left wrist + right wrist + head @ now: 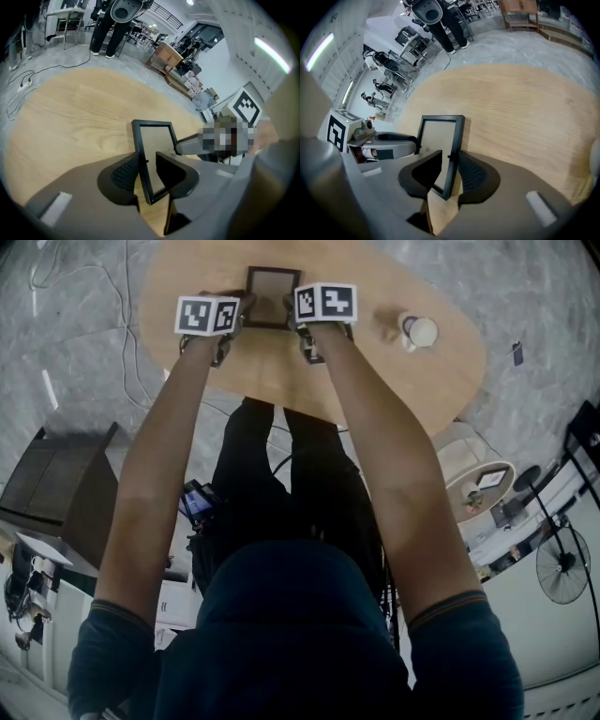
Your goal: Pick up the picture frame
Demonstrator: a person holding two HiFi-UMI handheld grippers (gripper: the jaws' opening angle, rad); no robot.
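The oval wooden table (394, 381) carries the black picture frame (272, 296) at its far part, between the two grippers. The left gripper (145, 171) straddles the frame's left edge and the right gripper (450, 171) its right edge. Both sets of jaws stand apart, with a gap on the glass side. A small white container (419, 331) stands to the right.
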